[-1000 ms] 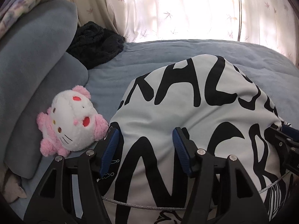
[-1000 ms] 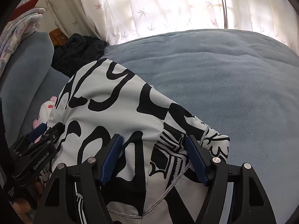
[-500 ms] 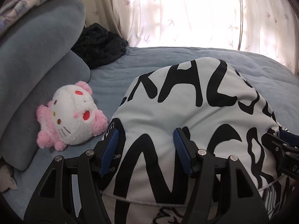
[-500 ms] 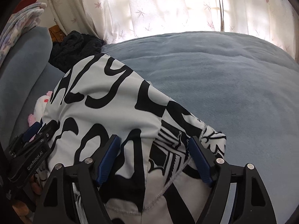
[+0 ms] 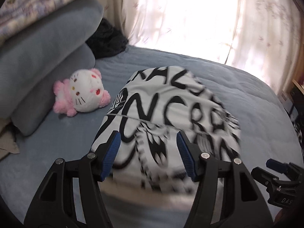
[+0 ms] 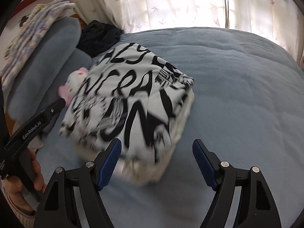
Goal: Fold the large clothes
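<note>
I see the folded printed garment [image 6: 133,104] lying on the bed [image 6: 237,95], beside the plush toy [image 5: 83,93]. My left tool [image 5: 148,155] stands apart, empty; my right tool [image 6: 156,164] is spreading, empty.

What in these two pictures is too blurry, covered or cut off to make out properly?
- Lettering on the folded garment: smeared by motion blur in both views, so unreadable.
- Plush toy: mostly hidden behind the garment in the right wrist view.
- Dark knit pile: left wrist view, partly behind the grey pillow.
- Right gripper: cut off by the left wrist view's edge.
</note>
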The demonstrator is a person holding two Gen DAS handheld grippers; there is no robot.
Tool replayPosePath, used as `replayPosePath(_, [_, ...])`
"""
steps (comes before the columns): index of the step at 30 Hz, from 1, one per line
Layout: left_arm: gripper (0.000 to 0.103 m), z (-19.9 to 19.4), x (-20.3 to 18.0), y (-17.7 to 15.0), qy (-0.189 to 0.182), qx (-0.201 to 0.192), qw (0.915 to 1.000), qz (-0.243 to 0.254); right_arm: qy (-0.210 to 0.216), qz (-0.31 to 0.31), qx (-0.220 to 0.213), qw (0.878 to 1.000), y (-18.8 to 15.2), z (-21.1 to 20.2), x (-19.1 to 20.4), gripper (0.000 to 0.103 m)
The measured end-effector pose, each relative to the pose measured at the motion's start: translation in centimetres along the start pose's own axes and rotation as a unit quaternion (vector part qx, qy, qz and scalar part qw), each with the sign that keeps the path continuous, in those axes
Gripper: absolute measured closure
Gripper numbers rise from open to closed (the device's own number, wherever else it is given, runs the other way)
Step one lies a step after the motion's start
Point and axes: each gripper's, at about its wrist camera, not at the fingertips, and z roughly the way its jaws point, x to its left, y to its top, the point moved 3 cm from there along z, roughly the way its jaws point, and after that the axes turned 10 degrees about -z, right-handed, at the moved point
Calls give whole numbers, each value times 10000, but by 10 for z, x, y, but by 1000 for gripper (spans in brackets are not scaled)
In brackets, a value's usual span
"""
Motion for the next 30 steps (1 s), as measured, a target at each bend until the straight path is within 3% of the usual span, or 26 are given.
replayPosePath(4, [44,-76,-19,-15,-220,-115,9996,144,-22,-129,-121,9998,-26,-69,4,24])
replayPosePath(9, [34,-181,-51,-42,-565,-358,9972,320,-83,-192,-401,9990,-57,-156,5,21])
replayPosePath(14, [26,-259,-80,-75,-842,-505,9941,458,-139,-189,-617,9978,-99,-232,-3,18])
replayPosePath(21, [23,-327,-120,-117,-1223,-265,9907,529,-303,-392,-652,9966,-157,-315,-19,18])
replayPosePath(30, [21,-395,-149,-164,-1536,-330,9859,576,-584,-352,-833,9942,-239,-413,-46,15])
